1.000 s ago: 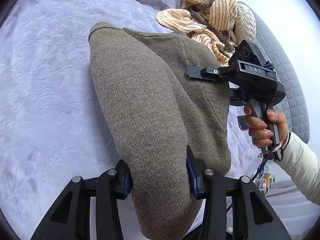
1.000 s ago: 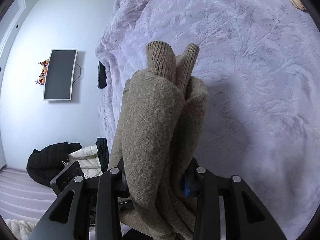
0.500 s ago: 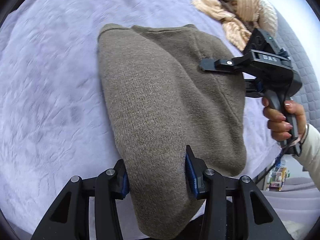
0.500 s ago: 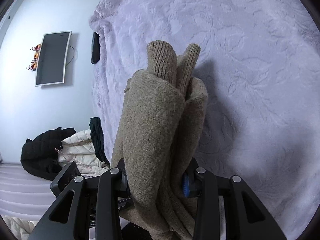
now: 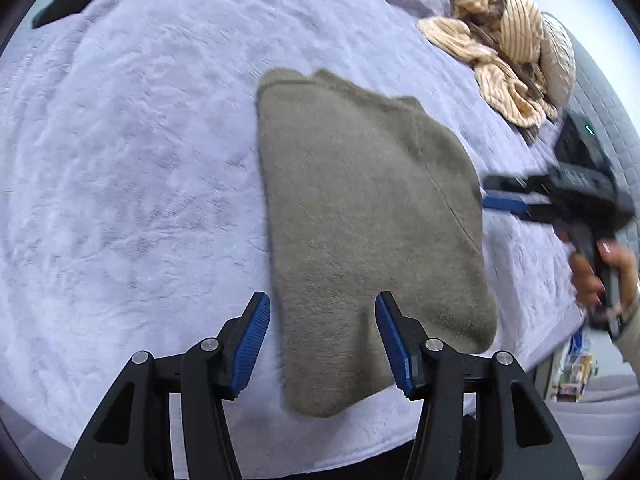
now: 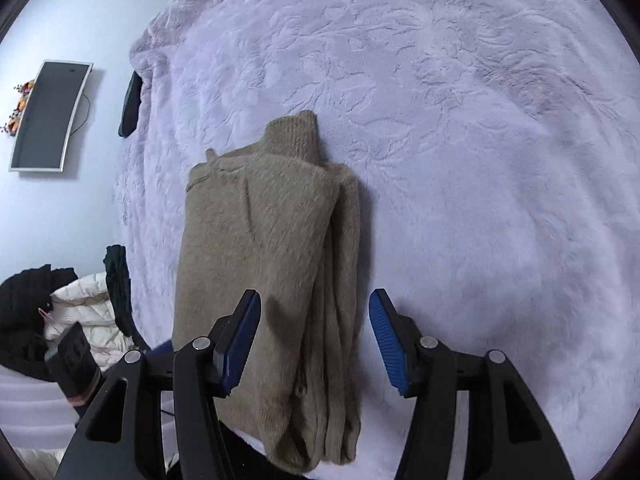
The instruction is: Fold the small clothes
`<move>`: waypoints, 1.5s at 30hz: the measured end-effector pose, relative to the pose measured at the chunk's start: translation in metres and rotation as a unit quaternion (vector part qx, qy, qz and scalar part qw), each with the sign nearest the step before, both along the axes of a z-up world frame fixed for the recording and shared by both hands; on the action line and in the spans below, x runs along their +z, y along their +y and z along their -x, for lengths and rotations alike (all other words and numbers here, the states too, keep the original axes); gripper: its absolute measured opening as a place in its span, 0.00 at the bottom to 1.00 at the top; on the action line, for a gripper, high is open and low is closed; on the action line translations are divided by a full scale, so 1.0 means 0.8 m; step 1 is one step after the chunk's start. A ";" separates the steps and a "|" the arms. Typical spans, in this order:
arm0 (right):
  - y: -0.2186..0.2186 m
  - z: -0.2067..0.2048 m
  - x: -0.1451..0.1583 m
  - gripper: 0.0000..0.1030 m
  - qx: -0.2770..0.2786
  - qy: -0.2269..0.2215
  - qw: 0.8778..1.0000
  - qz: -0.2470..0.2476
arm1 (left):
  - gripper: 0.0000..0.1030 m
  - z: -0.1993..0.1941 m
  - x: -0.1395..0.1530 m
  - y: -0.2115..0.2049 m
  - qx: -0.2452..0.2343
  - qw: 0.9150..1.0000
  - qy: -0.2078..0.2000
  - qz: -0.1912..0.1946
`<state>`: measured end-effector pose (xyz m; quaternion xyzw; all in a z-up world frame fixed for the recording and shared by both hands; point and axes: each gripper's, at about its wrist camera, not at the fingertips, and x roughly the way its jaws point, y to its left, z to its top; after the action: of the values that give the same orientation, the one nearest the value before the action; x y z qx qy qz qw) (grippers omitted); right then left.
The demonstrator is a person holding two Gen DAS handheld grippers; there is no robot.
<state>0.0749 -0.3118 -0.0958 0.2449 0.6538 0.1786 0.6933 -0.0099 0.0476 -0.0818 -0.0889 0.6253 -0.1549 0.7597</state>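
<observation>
Lavender bedspread (image 5: 140, 160) carries the folded brown sweater (image 5: 360, 216), which lies flat between the jaws of the left gripper (image 5: 320, 332) and of the right gripper (image 6: 314, 328), both having just been opening and standing clear of the knit.

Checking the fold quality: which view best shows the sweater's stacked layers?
The right wrist view: the sweater lies edge-on there, its stacked folds and ribbed cuff visible. The left wrist view shows only its broad, blurred top face on the blanket.
</observation>
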 end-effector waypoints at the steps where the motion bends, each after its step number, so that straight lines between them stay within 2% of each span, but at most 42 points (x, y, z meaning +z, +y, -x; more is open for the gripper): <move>1: 0.001 0.012 0.008 0.59 0.002 0.000 1.000 -0.007 | 0.55 -0.002 0.002 0.005 0.007 1.000 -0.003 -0.004; 3: 0.009 0.043 0.017 0.59 0.004 0.007 1.000 -0.023 | 0.55 -0.005 0.001 0.015 0.021 1.000 -0.003 -0.013; 7: 0.030 0.111 0.001 0.58 0.012 0.034 0.998 -0.047 | 0.55 -0.006 -0.013 0.018 0.020 0.999 0.013 -0.023; 11: 0.060 0.139 -0.021 0.52 0.014 0.045 0.998 -0.051 | 0.55 0.001 -0.033 0.012 0.010 0.999 0.035 -0.012; 13: 0.067 0.135 -0.029 0.42 0.012 0.045 0.998 -0.033 | 0.55 0.008 -0.039 0.007 0.002 0.999 0.041 -0.020; 14: 0.069 0.132 -0.033 0.23 0.012 0.052 0.998 -0.017 | 0.55 0.010 -0.040 0.005 -0.001 0.999 0.040 -0.024; 15: 0.072 0.127 -0.037 0.10 0.013 0.064 0.998 0.002 | 0.55 0.012 -0.038 0.004 -0.005 0.999 0.037 -0.027; 17: 0.078 0.119 -0.026 0.07 0.022 0.053 0.998 0.020 | 0.55 0.015 -0.032 0.004 -0.009 0.999 0.033 -0.026; 20: 0.094 0.119 0.007 0.06 0.059 0.013 0.995 0.077 | 0.55 0.019 -0.028 0.003 -0.020 0.999 0.025 -0.034; 21: 0.094 0.120 0.009 0.06 0.063 0.012 0.994 0.085 | 0.55 0.022 -0.031 0.002 -0.025 0.999 0.026 -0.036; 25: 0.083 0.128 -0.033 0.06 0.058 0.050 0.990 0.121 | 0.55 0.029 -0.050 -0.004 -0.029 0.998 0.041 -0.034; 28: 0.080 0.129 -0.053 0.06 0.037 0.064 0.991 0.111 | 0.55 0.030 -0.052 -0.005 -0.027 0.998 0.046 -0.036; 32: 0.080 0.126 -0.045 0.05 0.023 0.068 0.992 0.100 | 0.55 0.032 -0.042 -0.007 -0.037 0.997 0.045 -0.052; 36: 0.067 0.123 -0.030 0.13 0.007 0.074 0.993 0.090 | 0.55 0.031 -0.024 -0.011 -0.042 0.996 0.024 -0.069; 37: 0.068 0.122 -0.026 0.15 0.007 0.073 0.992 0.099 | 0.60 0.029 -0.020 -0.011 -0.040 0.997 0.022 -0.067; 38: 0.070 0.119 -0.018 0.16 0.010 0.068 0.992 0.110 | 0.80 0.029 -0.018 -0.013 -0.037 0.997 0.021 -0.066; 39: 0.072 0.116 -0.011 0.16 0.013 0.060 0.991 0.116 | 0.88 0.028 -0.015 -0.015 -0.034 0.997 0.017 -0.071; 42: 0.086 0.109 0.019 0.16 0.007 0.021 0.990 0.139 | 0.89 0.028 -0.008 -0.020 -0.038 0.996 0.007 -0.080; 45: 0.098 0.100 0.039 0.16 0.007 -0.021 0.988 0.152 | 0.89 0.027 -0.007 -0.022 -0.035 0.996 0.013 -0.087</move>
<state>-0.0053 -0.2336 -0.0649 0.1287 0.6605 0.0867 0.7346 -0.0316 0.0298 -0.0878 -0.0028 0.6486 -0.1250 0.7508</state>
